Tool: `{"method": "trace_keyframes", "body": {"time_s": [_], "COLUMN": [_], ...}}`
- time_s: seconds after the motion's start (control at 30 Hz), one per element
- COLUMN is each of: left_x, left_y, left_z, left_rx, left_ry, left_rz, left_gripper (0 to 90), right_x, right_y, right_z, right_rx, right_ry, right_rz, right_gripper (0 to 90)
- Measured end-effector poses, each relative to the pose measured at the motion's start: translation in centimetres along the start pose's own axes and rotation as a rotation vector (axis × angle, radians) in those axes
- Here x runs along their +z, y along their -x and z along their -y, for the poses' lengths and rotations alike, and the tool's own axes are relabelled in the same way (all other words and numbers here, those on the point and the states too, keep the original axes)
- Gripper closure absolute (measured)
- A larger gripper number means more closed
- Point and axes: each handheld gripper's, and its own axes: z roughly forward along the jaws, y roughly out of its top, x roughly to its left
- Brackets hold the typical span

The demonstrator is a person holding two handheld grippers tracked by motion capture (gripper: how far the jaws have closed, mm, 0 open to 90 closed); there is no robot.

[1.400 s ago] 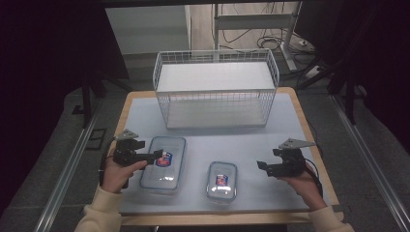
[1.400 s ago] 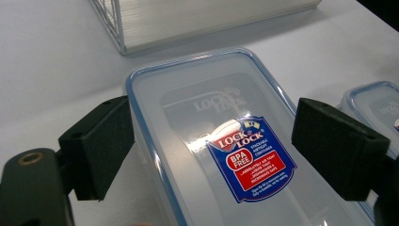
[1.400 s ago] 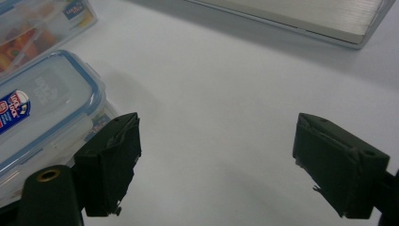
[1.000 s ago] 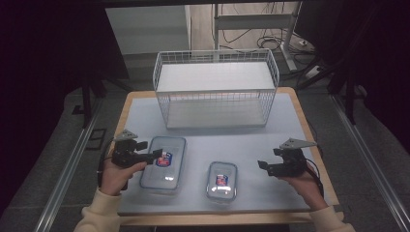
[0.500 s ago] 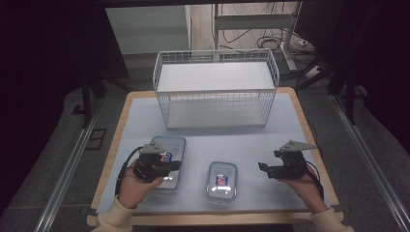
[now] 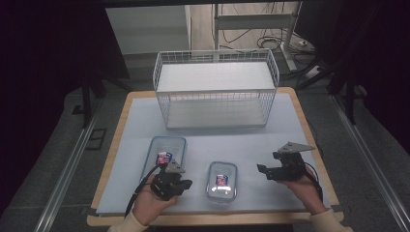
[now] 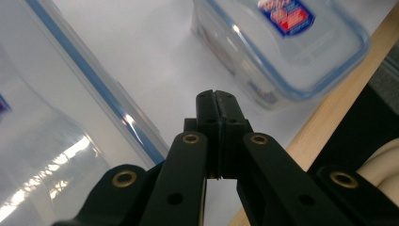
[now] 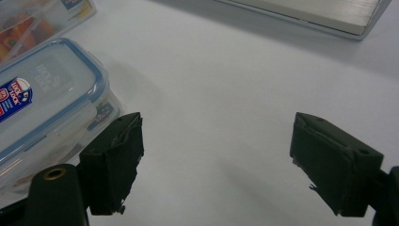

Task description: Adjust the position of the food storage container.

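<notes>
Two clear lidded containers with blue seals lie on the white mat. The large container [image 6: 163, 153] is at the left, the small container [image 6: 222, 180] to its right. My left gripper [image 6: 185, 184] hovers at the large container's front right corner, shut with nothing between its jaws. In the left gripper view the shut left gripper [image 7: 216, 101] points into the gap between the large container [image 7: 56, 108] and the small container [image 7: 282, 42]. My right gripper [image 6: 261, 169] stands open to the right of the small container. Nothing is between the right gripper [image 8: 216, 160] jaws; the small container [image 8: 42, 108] lies just left of them.
A white wire basket [image 6: 216, 89] stands at the back middle of the table, its base [image 8: 310, 12] far ahead of my right gripper. The wooden table edge [image 6: 217, 220] runs close in front of both hands. Bare mat [image 6: 290, 125] lies between the basket and the right hand.
My left hand has moved right, from the left side of the large container to its front right corner, and its jaws have come together. The right hand has kept still.
</notes>
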Motion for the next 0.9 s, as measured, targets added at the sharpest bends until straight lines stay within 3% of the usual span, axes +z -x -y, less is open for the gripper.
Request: {"method": "trace_keyframes", "body": {"time_s": [0.13,0.23,0.5,0.9], "left_x": [0.6,0.4,-0.4,-2.9], "left_y": [0.1,-0.1,-0.7,-4.4], "left_z": [0.5,0.7,1.6,4.8], "left_rx": [0.003,-0.013,-0.036,-0.133], "left_ry": [-0.029,-0.018,-0.021,-0.030], "left_rz": [-0.046,-0.026,-0.052,-0.123], "left_gripper": [90.0,90.0,90.0,90.0], "right_x": [0.2,0.2,0.2,0.2], "right_y": [-0.1,-0.2,0.0,0.0], "right_z": [0.1,0.1,0.2,0.2], "right_rx": [-0.003,-0.010,-0.010,-0.012], "right_ry": [-0.008,-0.009,-0.010,-0.014], "right_rz": [-0.002,-0.002,-0.001,0.003], "right_gripper": [18.0,18.0,18.0,18.0]}}
